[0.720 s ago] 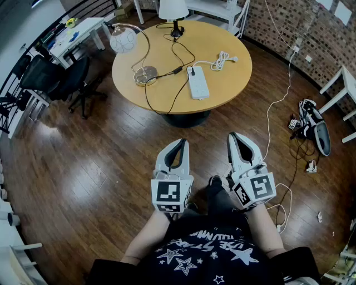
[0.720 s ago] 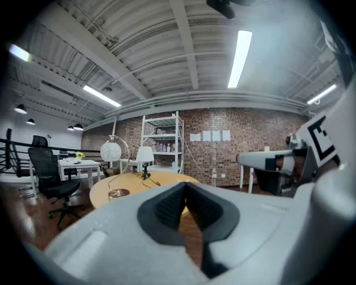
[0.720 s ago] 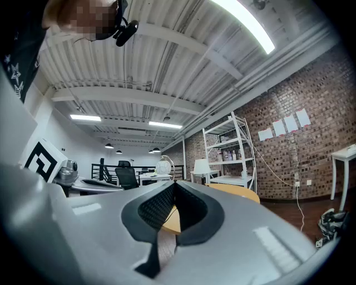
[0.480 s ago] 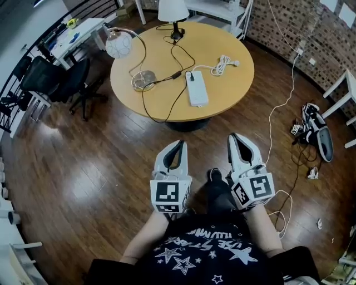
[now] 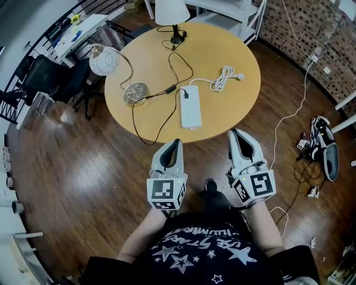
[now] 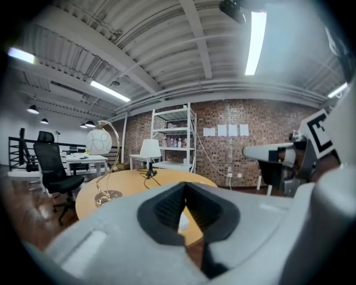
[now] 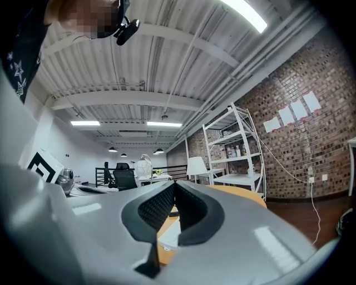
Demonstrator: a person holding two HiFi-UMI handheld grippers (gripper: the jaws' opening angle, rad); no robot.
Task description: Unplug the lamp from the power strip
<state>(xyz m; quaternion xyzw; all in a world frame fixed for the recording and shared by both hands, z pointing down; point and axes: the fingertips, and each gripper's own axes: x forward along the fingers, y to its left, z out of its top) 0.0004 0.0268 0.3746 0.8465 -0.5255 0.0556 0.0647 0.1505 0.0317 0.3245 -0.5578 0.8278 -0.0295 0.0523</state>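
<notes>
Starting nearest, the left tongs (image 5: 177,143) and the right tongs (image 5: 233,133) are both clenched on nothing, side by side just before the near edge of the round desk (image 5: 239,106). Beyond them the white power strip (image 5: 189,108) lies near the desk's middle, with a black plug (image 5: 185,93) in its far end. I judge the plug small and hard, best pinched on its body, not on the thin soft cord (image 5: 170,89). The strip seems light and may slide or lift, so one pair should press it down. Farther left stands the globe lamp (image 5: 105,60); at the far edge, a shaded lamp (image 5: 171,10); which one owns the plug I cannot tell.
</notes>
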